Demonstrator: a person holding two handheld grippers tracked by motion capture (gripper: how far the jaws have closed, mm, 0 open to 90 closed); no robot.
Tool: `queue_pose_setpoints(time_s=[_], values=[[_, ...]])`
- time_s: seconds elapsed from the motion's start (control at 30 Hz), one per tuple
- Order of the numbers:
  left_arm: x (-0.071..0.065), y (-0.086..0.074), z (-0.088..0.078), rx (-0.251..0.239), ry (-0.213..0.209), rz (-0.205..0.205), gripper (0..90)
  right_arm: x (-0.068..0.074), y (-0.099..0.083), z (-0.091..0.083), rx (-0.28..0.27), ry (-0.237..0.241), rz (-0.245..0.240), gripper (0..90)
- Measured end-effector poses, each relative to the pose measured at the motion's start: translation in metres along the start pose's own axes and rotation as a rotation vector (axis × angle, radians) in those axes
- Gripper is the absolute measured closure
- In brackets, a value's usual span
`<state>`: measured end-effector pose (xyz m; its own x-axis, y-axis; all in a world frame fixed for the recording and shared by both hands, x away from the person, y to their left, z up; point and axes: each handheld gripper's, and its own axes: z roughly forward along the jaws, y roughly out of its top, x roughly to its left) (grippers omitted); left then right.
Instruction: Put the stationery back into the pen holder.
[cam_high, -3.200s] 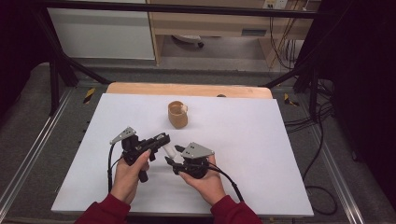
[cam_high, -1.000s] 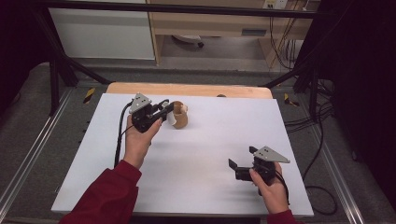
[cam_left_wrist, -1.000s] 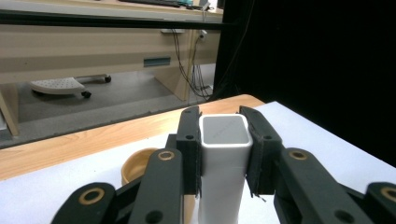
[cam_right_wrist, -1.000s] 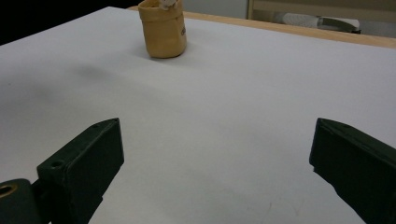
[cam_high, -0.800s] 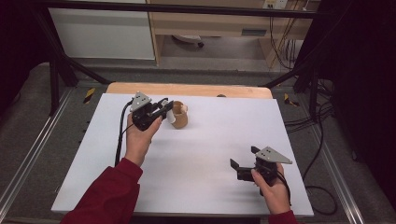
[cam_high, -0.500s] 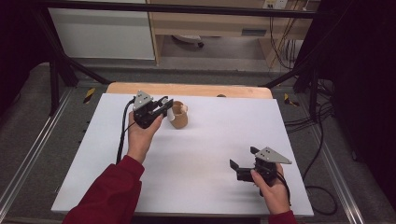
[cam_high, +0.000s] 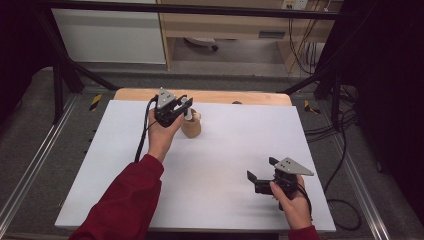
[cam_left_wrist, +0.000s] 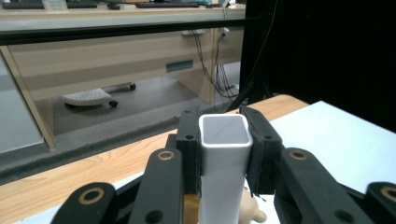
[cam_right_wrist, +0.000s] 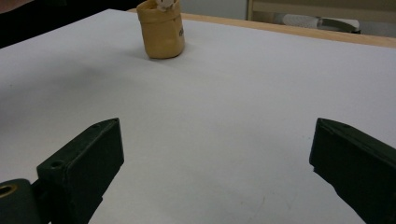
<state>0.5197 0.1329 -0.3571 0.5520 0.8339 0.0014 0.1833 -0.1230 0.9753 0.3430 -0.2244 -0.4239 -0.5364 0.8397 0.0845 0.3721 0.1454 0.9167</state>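
A white rectangular stick (cam_left_wrist: 224, 163) is clamped upright between the 2 jaws of the left gripper (cam_high: 176, 111), its long axis vertical. Directly beneath it, just beside the gripper tips, stands the tan cup (cam_high: 191, 125) near the far edge of the white table (cam_high: 215, 165); the stick's lower end is seen at the cup's mouth. Only a straight descent seems needed. The right gripper (cam_right_wrist: 215, 163) is held with jaws spread and nothing between them, well apart from the cup.

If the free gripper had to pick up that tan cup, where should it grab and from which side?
Probably the tan cup by its outer wall, low down, right gripper coming in level across the table. The cup stands upright; its top is taken by the left gripper holding the white block.
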Motion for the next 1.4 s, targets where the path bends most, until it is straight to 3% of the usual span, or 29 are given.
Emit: queue_pose_setpoints(time_s=[0.1,0.2,0.27,0.47,0.77,0.93,1.13,1.4], values=[[0.004,-0.004,0.005,-0.006,0.009,-0.008,68.8,-0.001,0.0,0.0,0.002,0.003,0.005,3.4],[0.009,-0.007,0.008,0.0,-0.001,-0.033,44.4,-0.002,-0.001,0.001,0.004,0.006,0.006,3.4],[0.009,-0.007,0.005,0.014,0.0,-0.042,34.3,-0.001,-0.001,0.001,0.006,0.007,0.004,3.4],[0.005,-0.007,-0.016,0.011,0.001,-0.049,19.6,-0.001,0.0,0.0,0.003,0.007,0.001,3.3],[-0.001,-0.017,-0.066,0.001,-0.012,-0.042,9.9,-0.001,0.001,-0.001,-0.002,0.007,-0.004,2.7],[-0.004,-0.036,-0.099,-0.012,-0.023,-0.037,8.6,-0.002,0.002,-0.003,-0.012,-0.006,-0.019,2.5],[-0.002,-0.062,-0.135,-0.006,-0.045,-0.06,6.6,-0.003,0.001,-0.006,-0.021,-0.018,-0.03,2.2],[0.01,-0.088,-0.182,0.011,-0.031,-0.103,5.4,-0.008,-0.002,-0.013,-0.022,-0.043,-0.028,2.1]])
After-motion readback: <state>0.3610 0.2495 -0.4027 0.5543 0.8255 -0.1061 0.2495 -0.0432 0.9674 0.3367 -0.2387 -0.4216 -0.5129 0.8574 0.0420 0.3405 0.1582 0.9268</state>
